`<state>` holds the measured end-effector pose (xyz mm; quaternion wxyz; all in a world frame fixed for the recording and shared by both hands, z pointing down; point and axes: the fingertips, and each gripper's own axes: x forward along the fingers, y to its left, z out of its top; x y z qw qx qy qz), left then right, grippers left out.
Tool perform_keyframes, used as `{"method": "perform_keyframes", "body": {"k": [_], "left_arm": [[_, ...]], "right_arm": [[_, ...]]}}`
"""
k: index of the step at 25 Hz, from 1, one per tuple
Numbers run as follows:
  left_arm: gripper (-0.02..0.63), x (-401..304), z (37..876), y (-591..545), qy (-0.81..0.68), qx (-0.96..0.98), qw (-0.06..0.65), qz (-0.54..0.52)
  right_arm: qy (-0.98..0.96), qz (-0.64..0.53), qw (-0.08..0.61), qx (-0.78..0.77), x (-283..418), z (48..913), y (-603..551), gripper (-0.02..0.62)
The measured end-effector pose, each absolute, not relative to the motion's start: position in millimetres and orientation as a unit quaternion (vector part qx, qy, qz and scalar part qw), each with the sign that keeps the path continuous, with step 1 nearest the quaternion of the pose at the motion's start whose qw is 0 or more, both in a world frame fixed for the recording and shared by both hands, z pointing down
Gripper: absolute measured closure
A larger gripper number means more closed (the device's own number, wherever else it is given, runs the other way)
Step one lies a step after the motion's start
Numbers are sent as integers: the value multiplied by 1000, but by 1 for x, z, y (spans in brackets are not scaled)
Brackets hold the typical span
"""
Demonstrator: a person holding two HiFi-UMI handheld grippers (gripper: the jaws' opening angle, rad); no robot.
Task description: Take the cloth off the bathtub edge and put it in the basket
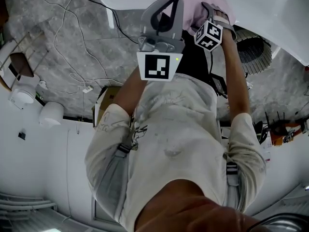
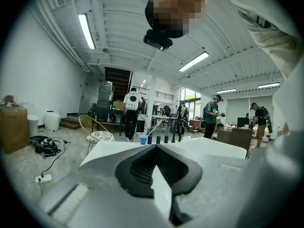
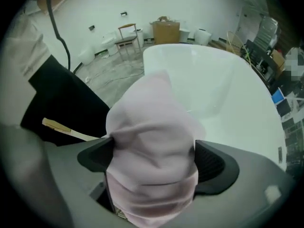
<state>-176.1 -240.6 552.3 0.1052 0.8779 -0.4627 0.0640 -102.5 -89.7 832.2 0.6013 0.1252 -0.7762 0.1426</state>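
The pale pink cloth [image 3: 152, 127] sits bunched between the wide-set jaws of my right gripper [image 3: 153, 152], over the rim of the white bathtub [image 3: 223, 80]. The pads stand apart at either side of the cloth, and I see no pinch on it. In the head view the cloth [image 1: 193, 1] shows at the tub's edge [image 1: 270, 8], just beyond the right gripper's marker cube [image 1: 208, 34]. My left gripper [image 1: 164, 13] is held up beside it, tips together, with nothing in it. The wicker basket [image 1: 252, 50] stands on the floor to the right of the right arm.
Cables [image 1: 72, 28] trail over the grey marbled floor. A cardboard box [image 1: 104, 105], a chair [image 1: 19, 62] and white round stools [image 1: 50, 114] stand to the left. Several people [image 2: 130, 110] stand far off in the hall behind the tub.
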Motion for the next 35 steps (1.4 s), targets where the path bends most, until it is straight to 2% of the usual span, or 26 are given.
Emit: {"method": "perform_keyframes", "body": {"k": [6, 16, 24, 27, 35], "left_arm": [[604, -188, 557, -245, -474, 871, 111, 64], [604, -195, 556, -257, -485, 865, 107, 71], [604, -192, 533, -258, -482, 869, 98, 60], [604, -192, 528, -256, -479, 871, 95, 63], [604, -183, 494, -250, -475, 876, 73, 49]], "right_arm": [[-755, 118, 637, 106, -104, 863, -90, 61], [-748, 92, 644, 129, -100, 859, -102, 290], [-739, 100, 650, 147, -98, 839, -101, 373], [-741, 106, 643, 161, -99, 827, -101, 442], [-747, 170, 606, 216, -90, 797, -102, 476]]}}
